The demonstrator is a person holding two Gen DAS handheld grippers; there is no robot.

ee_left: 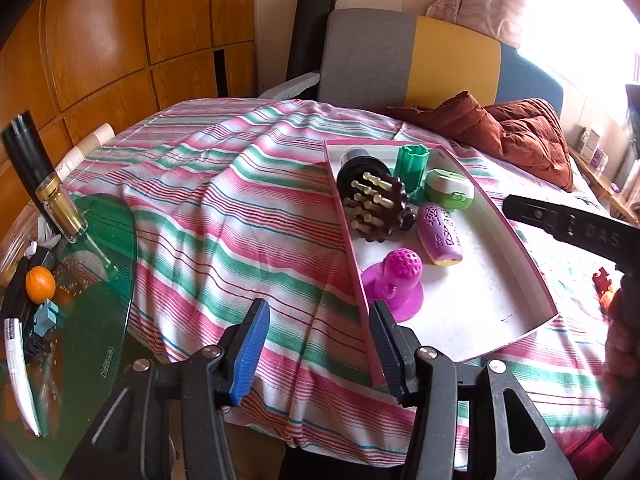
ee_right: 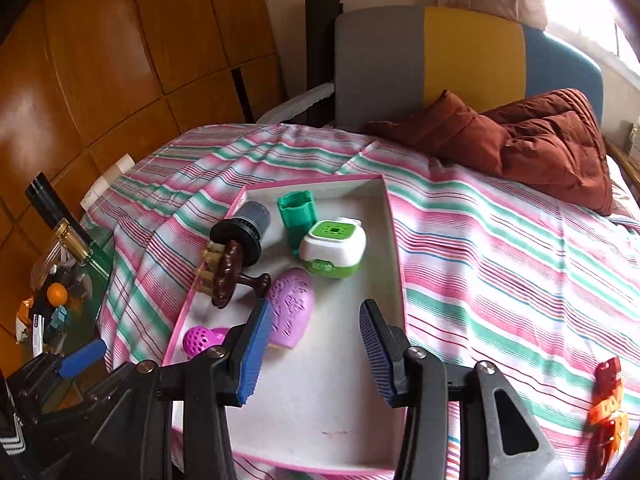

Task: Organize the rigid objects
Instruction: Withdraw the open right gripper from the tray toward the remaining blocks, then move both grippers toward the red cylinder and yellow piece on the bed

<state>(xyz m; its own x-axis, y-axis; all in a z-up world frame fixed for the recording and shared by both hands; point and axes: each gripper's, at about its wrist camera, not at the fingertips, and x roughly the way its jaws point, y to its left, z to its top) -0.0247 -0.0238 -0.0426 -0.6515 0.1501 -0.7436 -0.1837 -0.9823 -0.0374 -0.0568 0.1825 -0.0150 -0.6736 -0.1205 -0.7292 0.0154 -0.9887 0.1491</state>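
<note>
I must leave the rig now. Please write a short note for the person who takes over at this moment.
Left gripper: open, empty, over the near-left rim of the tray.
Right gripper: open, empty, above the tray floor.
In the tray: massage brush, green cup, green-white case, purple roller, magenta strainer.
Left: the red-orange pieces lie on the striped cloth, to the right of the tray.

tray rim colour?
Pink rim, white inside. The tray shows best in the right wrist view.
</note>
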